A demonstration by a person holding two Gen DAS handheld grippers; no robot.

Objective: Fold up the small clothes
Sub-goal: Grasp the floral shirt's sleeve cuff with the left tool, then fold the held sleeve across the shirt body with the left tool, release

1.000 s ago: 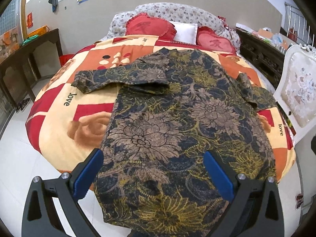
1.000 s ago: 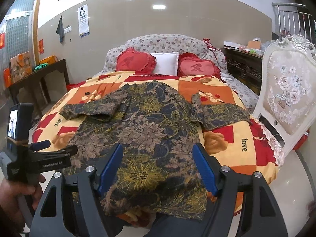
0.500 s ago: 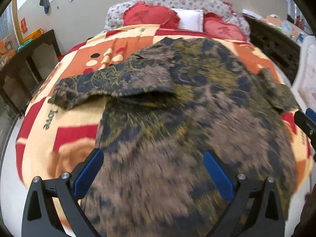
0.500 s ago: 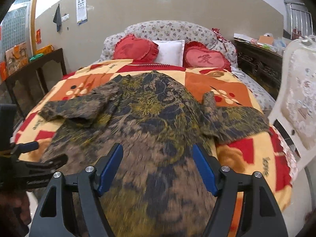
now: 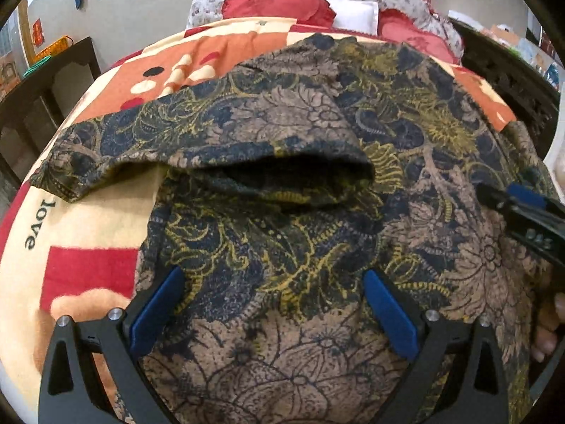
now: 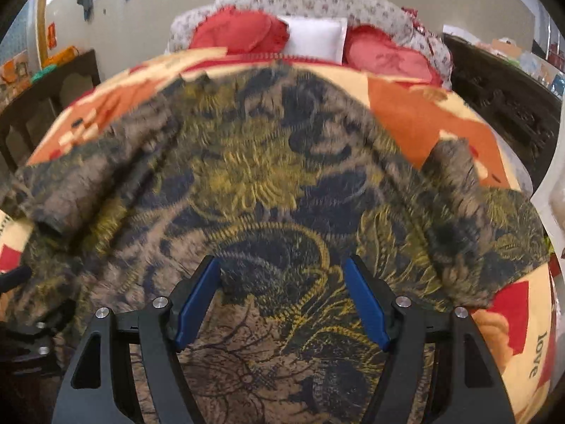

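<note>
A dark floral shirt (image 5: 282, 212) in brown, navy and yellow lies spread flat on the bed, its left sleeve (image 5: 159, 141) stretched out to the left. My left gripper (image 5: 272, 304) hovers open just above the shirt's body, nothing between its blue pads. The right gripper (image 5: 522, 208) shows at the right edge of the left wrist view, over the shirt's right side. In the right wrist view the shirt (image 6: 265, 176) fills the frame, blurred; my right gripper (image 6: 282, 300) stands open over its middle. The right sleeve (image 6: 459, 212) lies bunched to the right.
The bed carries an orange, red and cream blanket (image 5: 88, 229) with red heart pillows (image 6: 240, 31) and a white pillow (image 6: 316, 37) at the head. Dark wooden furniture (image 5: 46, 88) stands left, a dark cabinet (image 6: 505, 106) and a white chair (image 6: 551, 194) right.
Both grippers have moved forward and down toward the shirt, which now fills both views. Both stay open and hold nothing.
</note>
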